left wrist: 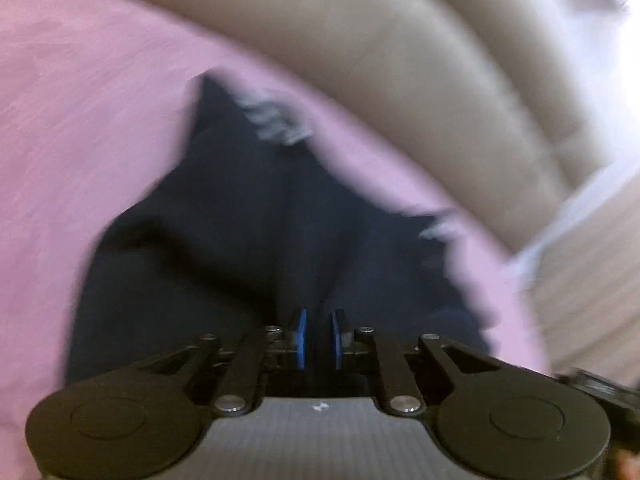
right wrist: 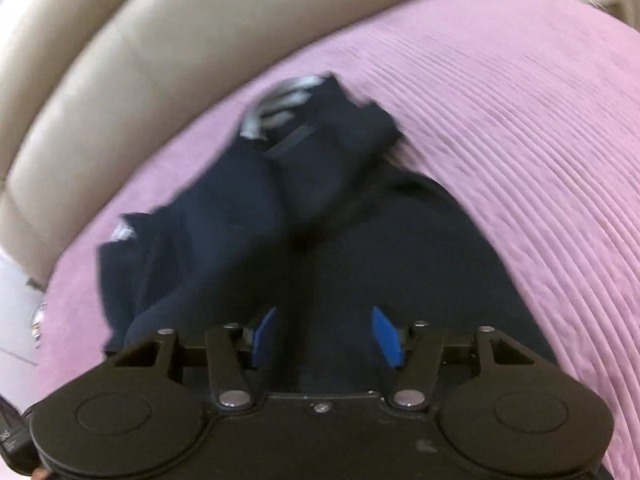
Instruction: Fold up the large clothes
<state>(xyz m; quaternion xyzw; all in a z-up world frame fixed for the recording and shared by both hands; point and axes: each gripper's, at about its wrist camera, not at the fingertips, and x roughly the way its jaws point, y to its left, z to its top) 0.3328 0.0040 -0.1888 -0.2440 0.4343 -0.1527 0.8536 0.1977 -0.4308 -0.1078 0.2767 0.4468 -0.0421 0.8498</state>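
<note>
Garment (right wrist: 240, 216), dark, lies bunched on pink bedspread (right wrist: 520, 140), long axis running far-left; left claw (left wrist: 319, 338) pinches its near fabric, right claw (right wrist: 326, 334) gapes wide over it.

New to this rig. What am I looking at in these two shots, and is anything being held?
No robot here: a person carries a hand-held claw in each hand, each with a fisheye camera looking along its fingers. One shot is from the left claw, the other from the right claw. A dark navy garment lies crumpled on a pink ribbed bedspread, with a beige padded headboard behind. The left claw's blue pads are nearly together with dark fabric between them, apparently pinching it. The right claw stands open over the garment, holding nothing.
</note>
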